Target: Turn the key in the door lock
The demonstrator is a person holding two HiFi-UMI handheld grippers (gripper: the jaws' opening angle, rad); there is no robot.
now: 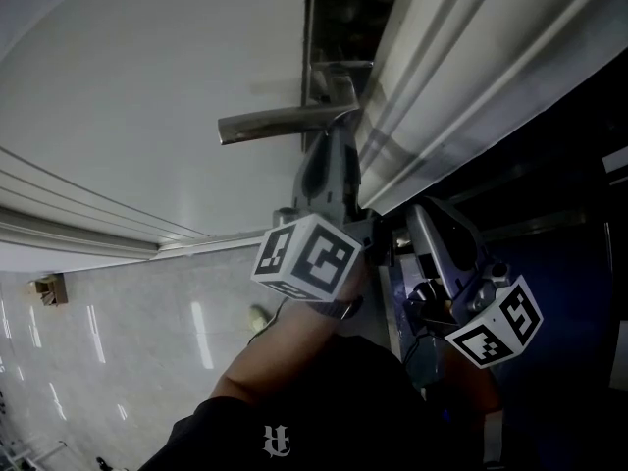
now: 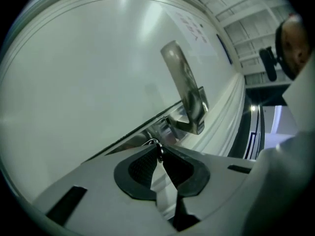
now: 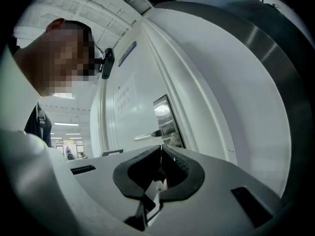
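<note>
A silver lever handle (image 1: 280, 123) sticks out from a steel lock plate (image 1: 339, 27) on the white door (image 1: 137, 77). My left gripper (image 1: 336, 126) reaches in just under the handle. In the left gripper view its dark pads are shut on a small metal key (image 2: 158, 152) with a wire ring (image 2: 151, 142), right at the lock plate (image 2: 165, 128) below the handle (image 2: 184, 82). The keyhole itself is hidden. My right gripper (image 1: 420, 214) hangs back by the door frame, its jaws (image 3: 160, 150) shut with nothing between them.
The ribbed white door frame (image 1: 471, 67) runs diagonally on the right, with dark space beyond it. Shiny tiled floor (image 1: 118, 341) lies below. The person's dark sleeve (image 1: 294, 420) fills the bottom middle. The handle (image 3: 147, 136) shows far off in the right gripper view.
</note>
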